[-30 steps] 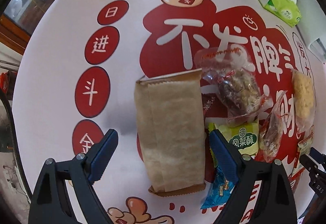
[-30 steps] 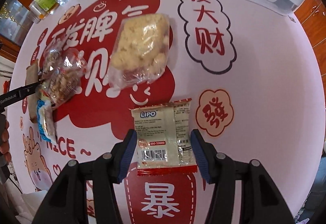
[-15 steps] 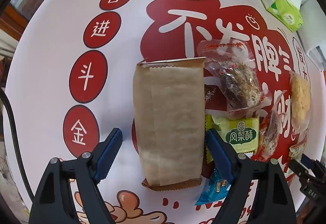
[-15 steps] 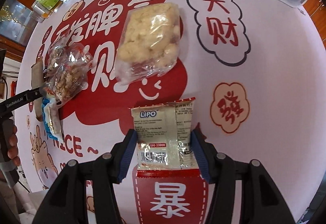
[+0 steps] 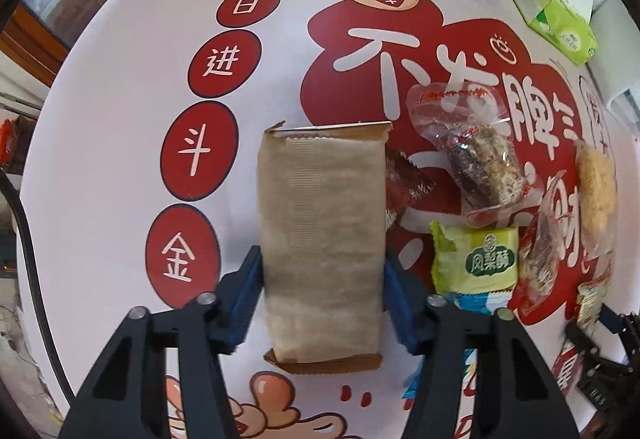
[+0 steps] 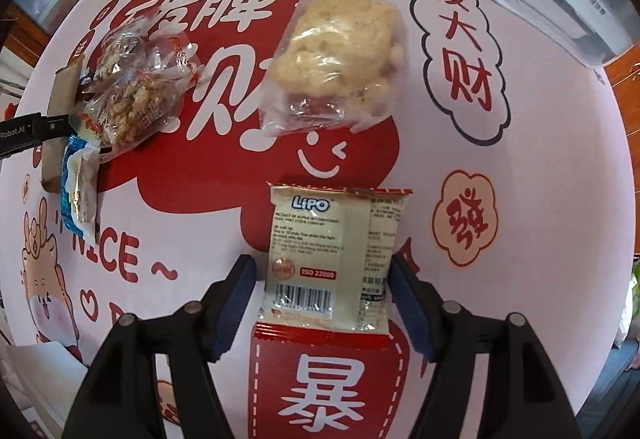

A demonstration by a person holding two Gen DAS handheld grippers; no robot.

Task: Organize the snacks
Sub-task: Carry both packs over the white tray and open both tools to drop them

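the left gripper is closing on the brown packet, its blue pads touching both sides. the right gripper stands open around the lipo packet on the table.

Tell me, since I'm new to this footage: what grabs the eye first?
A long brown snack packet lies between the left hand-held gripper, whose jaws are closing. A LiPO packet sits between the right hand-held gripper, on a red-and-white printed tablecloth.

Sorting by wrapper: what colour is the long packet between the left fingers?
Plain tan-brown packet, clearest in the left wrist view.
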